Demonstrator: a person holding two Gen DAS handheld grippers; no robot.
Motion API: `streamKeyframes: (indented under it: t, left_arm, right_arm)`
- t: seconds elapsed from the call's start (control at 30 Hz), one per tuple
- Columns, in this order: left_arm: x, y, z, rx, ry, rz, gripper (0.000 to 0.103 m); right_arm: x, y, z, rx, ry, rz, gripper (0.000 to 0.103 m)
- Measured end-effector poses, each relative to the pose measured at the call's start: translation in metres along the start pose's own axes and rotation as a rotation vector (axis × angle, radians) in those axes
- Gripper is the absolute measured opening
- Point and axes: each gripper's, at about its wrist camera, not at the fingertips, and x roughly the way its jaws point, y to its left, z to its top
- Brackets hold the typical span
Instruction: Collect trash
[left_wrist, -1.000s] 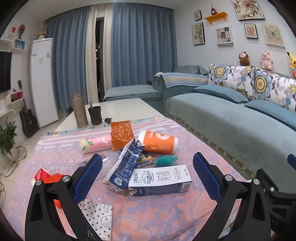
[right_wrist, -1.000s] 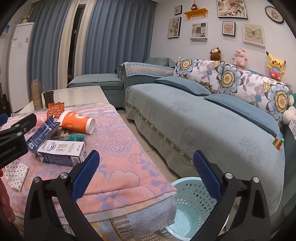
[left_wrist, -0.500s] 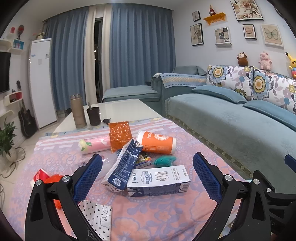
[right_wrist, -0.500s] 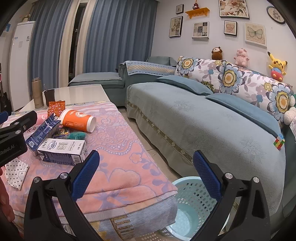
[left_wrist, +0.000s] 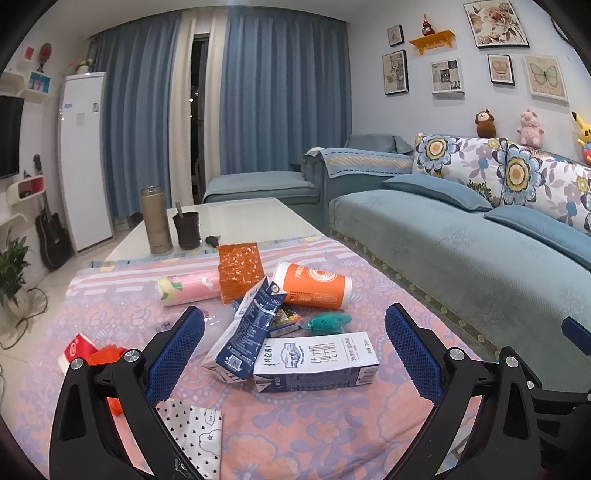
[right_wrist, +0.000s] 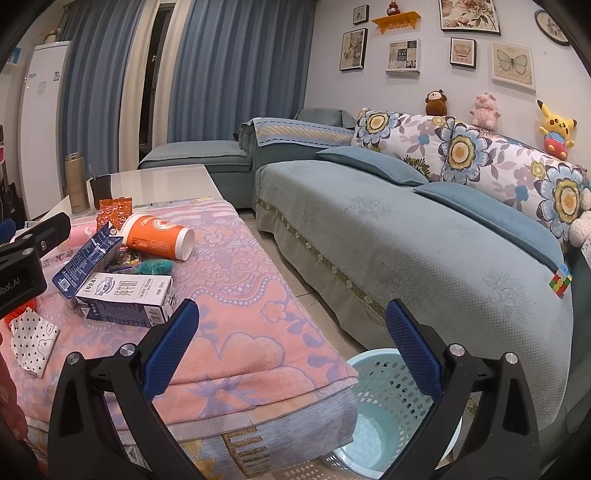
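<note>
In a living room with a blue sofa, litter lies heaped on the pink-clothed worktop (left_wrist: 332, 435), both hand-held grippers gaping and empty, the left hand-held gripper (left_wrist: 293, 354) seemingly lining up on the white milk carton (left_wrist: 316, 363), which must next be pinched and carried to the basket (right_wrist: 384, 417).

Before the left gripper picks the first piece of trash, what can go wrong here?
The blue carton leans on the white carton, so lifting either may shift the other. The orange cup lies on its side and may roll if bumped. The basket sits low, past the table edge, partly behind the right gripper; a drop from the left gripper could miss.
</note>
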Motion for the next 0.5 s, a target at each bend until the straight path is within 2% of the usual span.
streamKeyframes:
  t: [0.5]
  left_arm:
    - [0.0002,-0.0001,-0.0002,-0.006,-0.005,0.0,0.095]
  right_arm:
    - [-0.0012,0.0014,0.0014,-0.009,-0.005,0.006,0.096]
